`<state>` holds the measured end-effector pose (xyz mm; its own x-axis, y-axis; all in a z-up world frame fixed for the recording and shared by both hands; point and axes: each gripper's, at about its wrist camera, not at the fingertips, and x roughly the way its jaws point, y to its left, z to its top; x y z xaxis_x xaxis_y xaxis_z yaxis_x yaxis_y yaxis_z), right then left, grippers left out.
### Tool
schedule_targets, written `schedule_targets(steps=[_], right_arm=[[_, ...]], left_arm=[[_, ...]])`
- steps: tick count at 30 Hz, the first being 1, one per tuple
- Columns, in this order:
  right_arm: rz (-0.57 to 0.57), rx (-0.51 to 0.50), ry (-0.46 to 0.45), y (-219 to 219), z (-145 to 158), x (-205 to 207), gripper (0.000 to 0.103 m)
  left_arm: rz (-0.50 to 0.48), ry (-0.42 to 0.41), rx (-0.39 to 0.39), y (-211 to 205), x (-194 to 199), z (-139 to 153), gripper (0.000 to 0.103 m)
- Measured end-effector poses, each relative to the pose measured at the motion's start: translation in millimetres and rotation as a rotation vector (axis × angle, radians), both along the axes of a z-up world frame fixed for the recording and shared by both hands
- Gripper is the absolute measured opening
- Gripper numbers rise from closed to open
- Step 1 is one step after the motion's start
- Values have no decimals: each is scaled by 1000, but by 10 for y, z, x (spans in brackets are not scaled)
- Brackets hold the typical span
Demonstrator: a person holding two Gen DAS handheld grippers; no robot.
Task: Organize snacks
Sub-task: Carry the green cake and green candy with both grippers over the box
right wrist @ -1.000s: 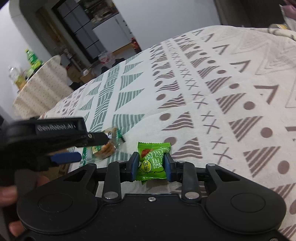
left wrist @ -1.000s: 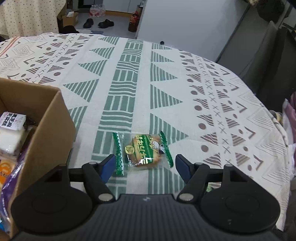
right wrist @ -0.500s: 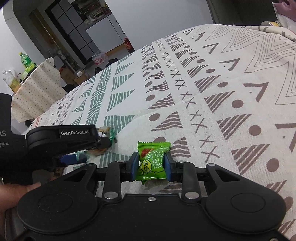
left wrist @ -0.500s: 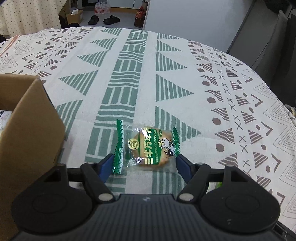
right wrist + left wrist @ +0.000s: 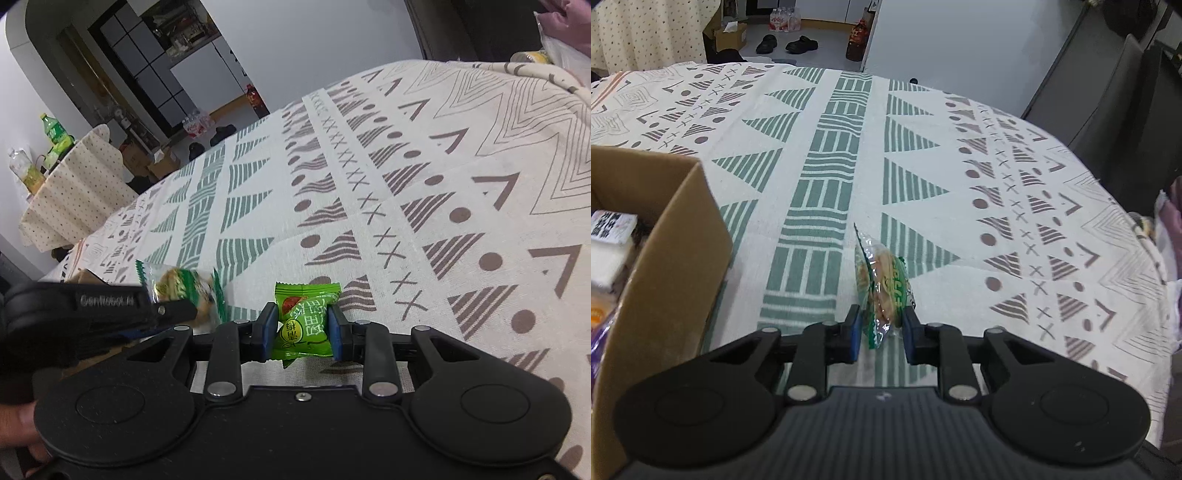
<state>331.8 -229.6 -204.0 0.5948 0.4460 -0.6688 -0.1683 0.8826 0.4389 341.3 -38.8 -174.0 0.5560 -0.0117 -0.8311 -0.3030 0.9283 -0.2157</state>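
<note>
Since half a second ago the left gripper [image 5: 879,328] has gone from wide open around the clear green-edged biscuit packet [image 5: 882,284] to clamped on it — packet now stands on edge, lifted off the patterned tablecloth [image 5: 827,177]. Right gripper [image 5: 303,328] stays pinched on the bright green candy sachet [image 5: 304,319]. Both snacks in hand — likely next stop is the brown cardboard box [image 5: 676,251] just left, already holding packets.

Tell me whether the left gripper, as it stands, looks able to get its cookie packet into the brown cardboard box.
Probably yes. The left gripper is shut on the clear, green-edged cookie packet, and the open brown cardboard box sits just to its left with nothing between them.
</note>
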Motion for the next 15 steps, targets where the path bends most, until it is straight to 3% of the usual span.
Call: schedule_targets(steps=[3,15], right_arm=[[0,6,-15,-17,62,-69,29],[-24,7,-54,-71,268,-382,29]], left_arm=[[-10,-7,-9,-23,-99,62,17],[-19,-48,-24,-65,-554,441,17]])
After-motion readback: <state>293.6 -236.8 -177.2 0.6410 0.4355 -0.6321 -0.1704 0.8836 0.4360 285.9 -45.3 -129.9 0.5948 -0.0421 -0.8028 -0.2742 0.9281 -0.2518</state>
